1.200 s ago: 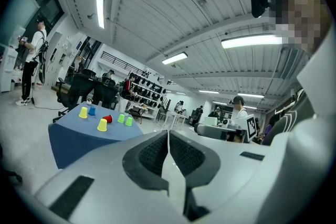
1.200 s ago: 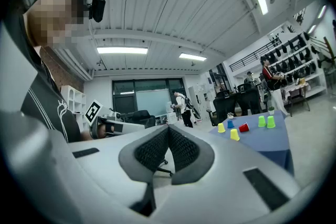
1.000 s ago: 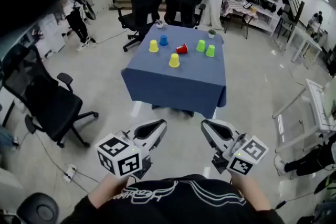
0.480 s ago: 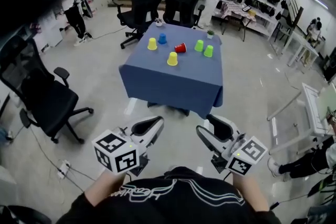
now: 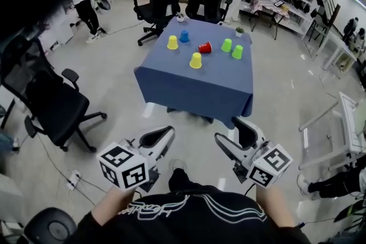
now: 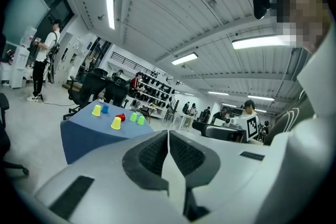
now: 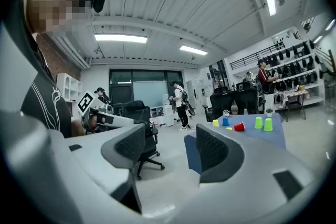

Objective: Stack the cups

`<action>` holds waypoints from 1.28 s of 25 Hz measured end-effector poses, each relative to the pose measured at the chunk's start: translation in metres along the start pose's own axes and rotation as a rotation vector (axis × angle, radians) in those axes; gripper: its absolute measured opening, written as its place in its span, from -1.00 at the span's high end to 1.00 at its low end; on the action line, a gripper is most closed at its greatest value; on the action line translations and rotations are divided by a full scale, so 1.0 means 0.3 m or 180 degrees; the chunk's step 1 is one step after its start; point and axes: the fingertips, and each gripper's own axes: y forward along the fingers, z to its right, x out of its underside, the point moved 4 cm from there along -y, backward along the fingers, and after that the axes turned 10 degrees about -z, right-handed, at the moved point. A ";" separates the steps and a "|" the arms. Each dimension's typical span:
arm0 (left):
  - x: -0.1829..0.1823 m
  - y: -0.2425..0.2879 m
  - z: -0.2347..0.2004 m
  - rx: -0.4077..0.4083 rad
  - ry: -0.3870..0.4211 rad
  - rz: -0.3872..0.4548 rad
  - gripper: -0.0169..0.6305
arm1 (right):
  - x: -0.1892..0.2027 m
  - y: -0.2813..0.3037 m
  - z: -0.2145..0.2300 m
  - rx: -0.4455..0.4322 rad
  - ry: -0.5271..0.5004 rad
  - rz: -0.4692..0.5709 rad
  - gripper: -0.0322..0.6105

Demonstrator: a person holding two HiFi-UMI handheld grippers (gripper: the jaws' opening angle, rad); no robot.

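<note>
By my reading, the stacking hasn't started. All six cups sit separately on the table (image 5: 194, 88), and I'm well short of its near edge, with both grippers low in front of me and reaching nothing. At the table's far left corner a yellow cup (image 5: 172, 42) stands upside down, with a blue cup (image 5: 184, 36) just beside it, also upside down. Near the table's middle a red cup (image 5: 205, 47) lies on its side. Toward the table's right side a green cup (image 5: 227, 45) and a second green cup (image 5: 237, 52) stand upside down, close together but apart. A second yellow cup (image 5: 195, 60) is upside down too, and it is the one nearest the table's near edge. No cup rests on or inside another. My left gripper (image 6: 168, 134) has its jaws pressed together with nothing between them. My right gripper (image 7: 170, 139) has just been opening, and its jaws now stand wide, with only floor and the distant table showing through the gap. So I'd say the whole job is left. I need to close the distance to the table, take a first cup, and nest the cups one by one, and the red one probably needs turning to match the rest.
</note>
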 end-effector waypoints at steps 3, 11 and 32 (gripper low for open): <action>-0.014 0.052 -0.096 -0.0070 -0.0049 -0.0056 0.85 | 0.003 0.086 0.083 0.0018 0.0007 -0.0029 -0.06; -0.106 0.298 -0.431 -0.0155 -0.0252 -0.0198 0.85 | 0.021 0.419 0.399 -0.0044 0.0196 -0.0153 -0.07; -0.337 0.642 -0.901 -0.0205 -0.0273 -0.0362 0.85 | -0.079 0.855 0.802 0.0032 0.0029 -0.0406 -0.07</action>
